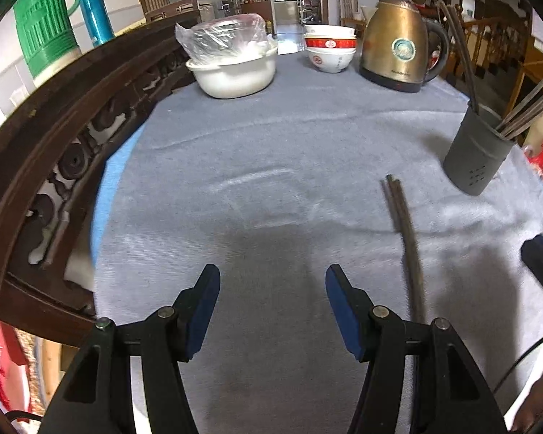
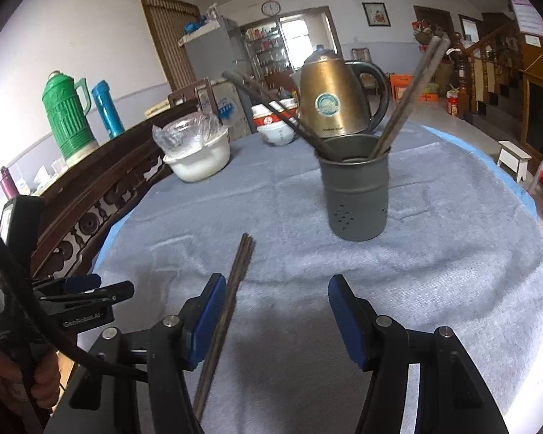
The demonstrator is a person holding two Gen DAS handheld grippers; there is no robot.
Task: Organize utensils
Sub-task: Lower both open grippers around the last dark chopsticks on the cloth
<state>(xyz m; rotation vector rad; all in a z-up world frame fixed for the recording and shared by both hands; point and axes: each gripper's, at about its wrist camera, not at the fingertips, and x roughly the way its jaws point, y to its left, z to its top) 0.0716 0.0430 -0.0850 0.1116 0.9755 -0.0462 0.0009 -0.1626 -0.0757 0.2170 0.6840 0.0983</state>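
Left tool (image 1: 272, 311) open, empty, above towel-covered worktop (image 1: 271, 144). Right tool (image 2: 273, 320) open; chopstick pair (image 2: 231, 296) lies flat beside its left finger. Grey holder (image 2: 356, 195) holds more chopsticks.

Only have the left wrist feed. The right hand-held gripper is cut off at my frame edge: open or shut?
Observer: Open and empty. The right hand-held gripper shows a wide gap.
Operator: Loose chopsticks relative to it?
Observer: The loose chopsticks lie on the cloth, running past the inner side of the pad on the view's left, far ends toward the holder.
Operator: Room in the holder?
Observer: In the grey holder, chopsticks lean left and right. The middle of its mouth is free.
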